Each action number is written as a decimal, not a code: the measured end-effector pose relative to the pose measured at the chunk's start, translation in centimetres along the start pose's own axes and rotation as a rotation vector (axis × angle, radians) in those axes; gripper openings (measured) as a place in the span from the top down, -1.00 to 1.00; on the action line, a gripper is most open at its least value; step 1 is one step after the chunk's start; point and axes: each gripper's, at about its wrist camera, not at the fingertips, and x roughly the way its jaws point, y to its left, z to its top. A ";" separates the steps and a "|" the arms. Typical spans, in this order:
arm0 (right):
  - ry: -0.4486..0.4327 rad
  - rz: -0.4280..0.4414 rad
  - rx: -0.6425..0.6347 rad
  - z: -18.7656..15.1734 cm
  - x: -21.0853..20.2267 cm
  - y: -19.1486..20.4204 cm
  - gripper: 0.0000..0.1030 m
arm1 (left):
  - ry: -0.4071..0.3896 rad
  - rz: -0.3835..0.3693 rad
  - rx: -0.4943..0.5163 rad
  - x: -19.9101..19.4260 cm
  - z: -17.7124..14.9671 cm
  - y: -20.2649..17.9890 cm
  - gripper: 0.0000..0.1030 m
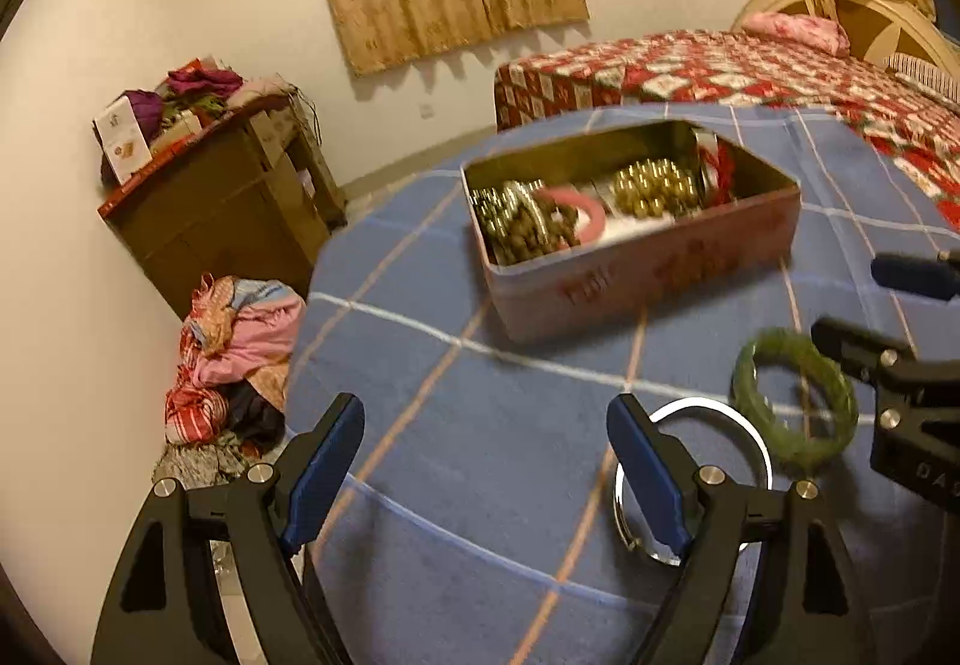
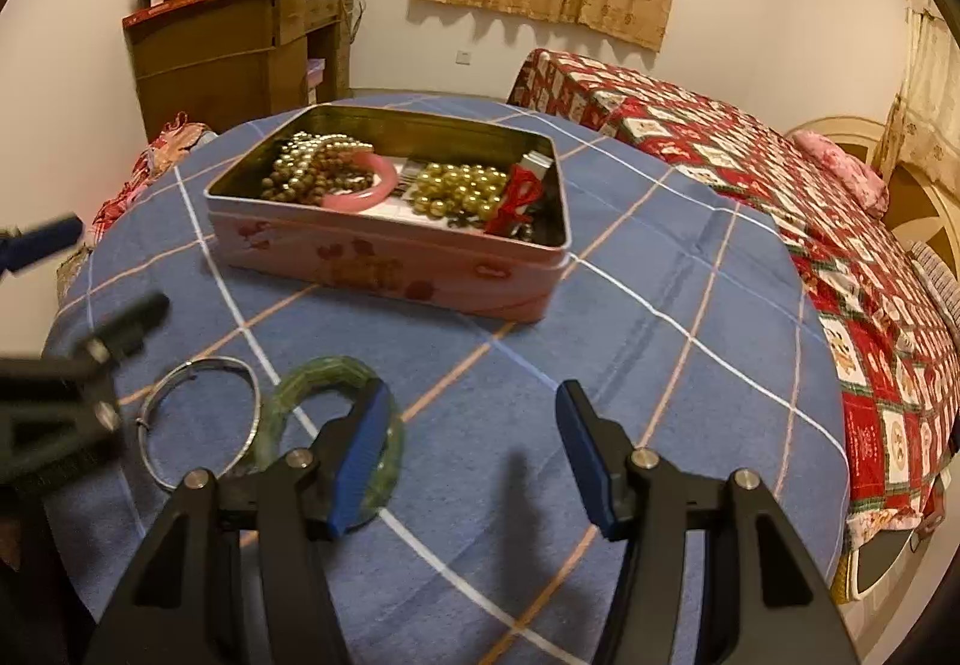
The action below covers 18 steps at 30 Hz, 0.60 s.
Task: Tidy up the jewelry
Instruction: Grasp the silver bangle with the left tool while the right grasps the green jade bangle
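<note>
Bangles outside tin: green bangle flat under right gripper left finger; silver bangle by left gripper right finger. Both grippers spread, empty. Tin ahead.

Both wrist views low over the table, facing the far tin. Left view from the left, right from the right; tin and bangles shared.

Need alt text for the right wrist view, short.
Open right tongs hover over a blue plaid tablecloth, empty. A green bangle and silver bangle lie beside their left finger. Behind sits an open pink tin holding beads and a pink bangle.
</note>
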 end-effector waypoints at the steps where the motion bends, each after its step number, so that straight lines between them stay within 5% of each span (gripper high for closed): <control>1: 0.005 0.003 -0.007 0.0 0.0 0.2 -0.16 | 0.003 -0.004 0.000 0.1 -0.1 -0.1 -0.62; 12: 0.068 0.030 -0.029 -0.9 1.2 0.6 -0.11 | 0.036 -0.057 0.039 0.9 -1.1 -1.8 -0.62; 14: 0.082 0.042 -0.030 -1.0 1.4 0.5 0.28 | 0.039 -0.074 0.030 0.9 -1.1 -1.7 -0.59; 17: 0.084 0.050 -0.023 -1.3 1.3 0.4 0.80 | 0.035 -0.141 0.045 0.6 -1.1 -2.4 0.02; 18: 0.082 0.050 -0.024 -1.4 1.2 0.4 0.80 | 0.036 -0.155 0.063 0.5 -1.1 -2.9 0.35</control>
